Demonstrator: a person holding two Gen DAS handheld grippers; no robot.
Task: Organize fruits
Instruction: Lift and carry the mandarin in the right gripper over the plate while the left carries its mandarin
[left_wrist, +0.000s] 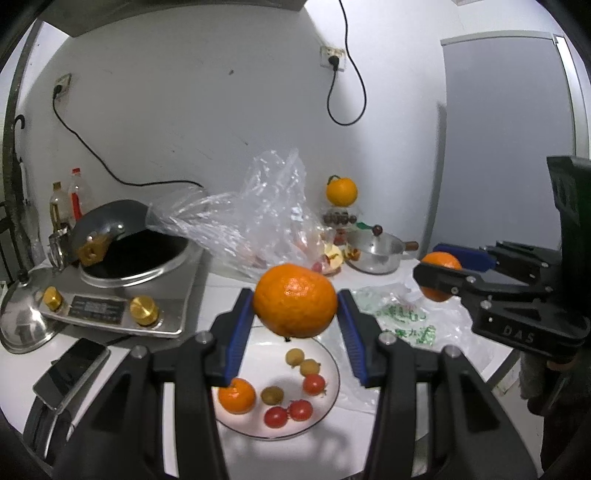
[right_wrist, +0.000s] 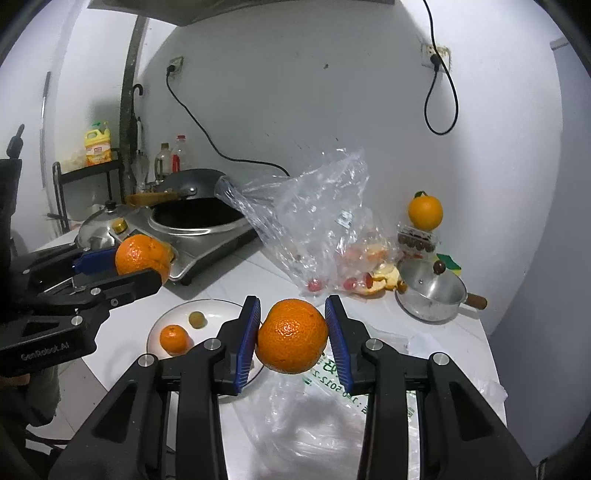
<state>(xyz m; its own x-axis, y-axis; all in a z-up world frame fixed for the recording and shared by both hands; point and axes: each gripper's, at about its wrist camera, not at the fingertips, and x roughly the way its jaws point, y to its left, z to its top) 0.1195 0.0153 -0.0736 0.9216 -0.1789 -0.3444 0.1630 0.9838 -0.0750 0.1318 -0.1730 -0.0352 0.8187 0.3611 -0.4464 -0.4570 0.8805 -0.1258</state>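
In the left wrist view my left gripper (left_wrist: 295, 300) is shut on a large orange (left_wrist: 295, 291), held in the air above a white plate (left_wrist: 332, 369). On the plate lie a small orange (left_wrist: 236, 396), three cherry tomatoes (left_wrist: 300, 410) and three longans (left_wrist: 294, 357). My right gripper (right_wrist: 291, 334) is shut on a second large orange (right_wrist: 291, 338) over a printed plastic bag (right_wrist: 332, 424), just right of the plate (right_wrist: 214, 310). Each gripper shows in the other's view: the right gripper (left_wrist: 433, 266) with its orange (left_wrist: 443, 260), the left gripper (right_wrist: 147, 266) with its orange (right_wrist: 140, 251).
An induction cooker (left_wrist: 122, 306) with a wok (left_wrist: 110, 221) stands at the left, a steel lid (left_wrist: 22, 314) and a phone (left_wrist: 70, 369) beside it. A clear bag (left_wrist: 258, 214) with fruit scraps, a small steel pot (left_wrist: 376, 251) and a stacked orange (left_wrist: 341, 191) stand at the back.
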